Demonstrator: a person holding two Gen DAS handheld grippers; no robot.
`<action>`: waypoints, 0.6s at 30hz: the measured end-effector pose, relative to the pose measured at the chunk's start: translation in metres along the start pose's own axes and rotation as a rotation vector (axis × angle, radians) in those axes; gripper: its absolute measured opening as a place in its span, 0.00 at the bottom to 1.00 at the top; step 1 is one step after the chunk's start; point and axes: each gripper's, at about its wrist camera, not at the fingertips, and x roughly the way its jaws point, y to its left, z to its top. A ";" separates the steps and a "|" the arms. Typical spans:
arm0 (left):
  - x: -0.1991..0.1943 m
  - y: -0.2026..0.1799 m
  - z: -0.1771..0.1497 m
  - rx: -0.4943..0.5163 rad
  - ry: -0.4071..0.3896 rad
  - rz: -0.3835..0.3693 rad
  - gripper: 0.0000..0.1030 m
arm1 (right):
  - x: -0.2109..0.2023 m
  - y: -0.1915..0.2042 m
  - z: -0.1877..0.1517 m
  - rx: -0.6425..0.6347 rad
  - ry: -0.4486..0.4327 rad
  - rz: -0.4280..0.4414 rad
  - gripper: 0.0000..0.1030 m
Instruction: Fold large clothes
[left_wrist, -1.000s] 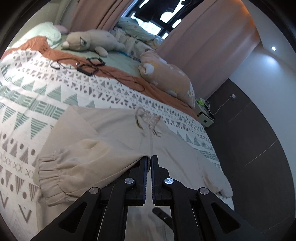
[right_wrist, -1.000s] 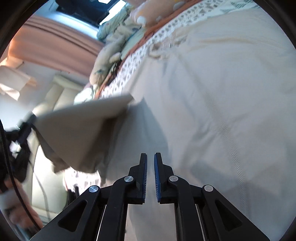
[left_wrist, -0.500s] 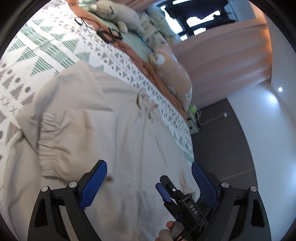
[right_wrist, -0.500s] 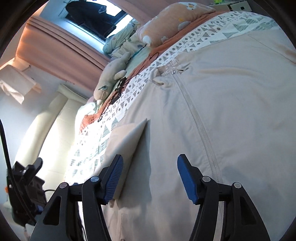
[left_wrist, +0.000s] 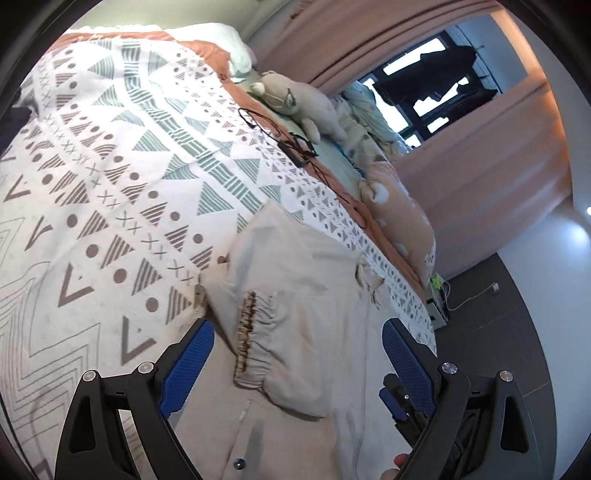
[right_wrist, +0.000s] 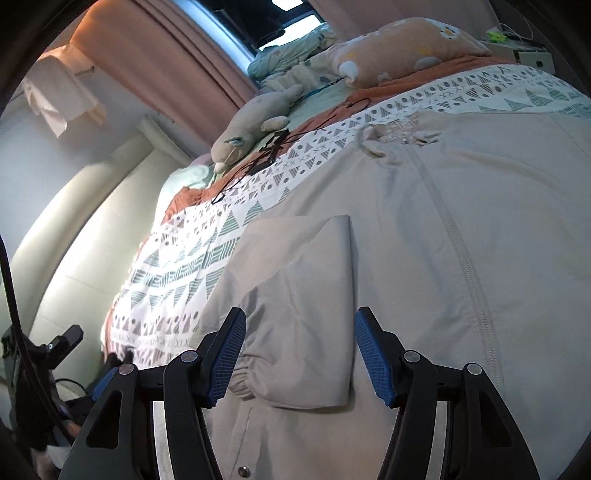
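Beige jacket (right_wrist: 461, 206) lies spread on the patterned bedspread (left_wrist: 110, 166), lower hem cut off. Left gripper (left_wrist: 297, 363) and right gripper (right_wrist: 299, 354) both gape, empty, above its folded-in sleeve (right_wrist: 306, 295).

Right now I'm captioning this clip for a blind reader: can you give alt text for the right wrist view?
A beige jacket lies spread on a patterned bedspread, one sleeve folded across its front. The open right gripper hovers over the sleeve's gathered cuff, holding nothing. Behind are a stuffed toy, pillows and pink curtains.
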 end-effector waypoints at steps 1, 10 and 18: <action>-0.001 0.008 0.002 -0.005 -0.006 0.004 0.89 | 0.006 0.009 -0.005 -0.031 0.014 -0.006 0.60; -0.015 0.044 0.016 0.042 -0.018 0.065 0.89 | 0.058 0.061 -0.048 -0.173 0.152 -0.083 0.61; -0.023 0.068 0.022 0.055 -0.024 0.101 0.89 | 0.085 0.078 -0.067 -0.302 0.202 -0.214 0.61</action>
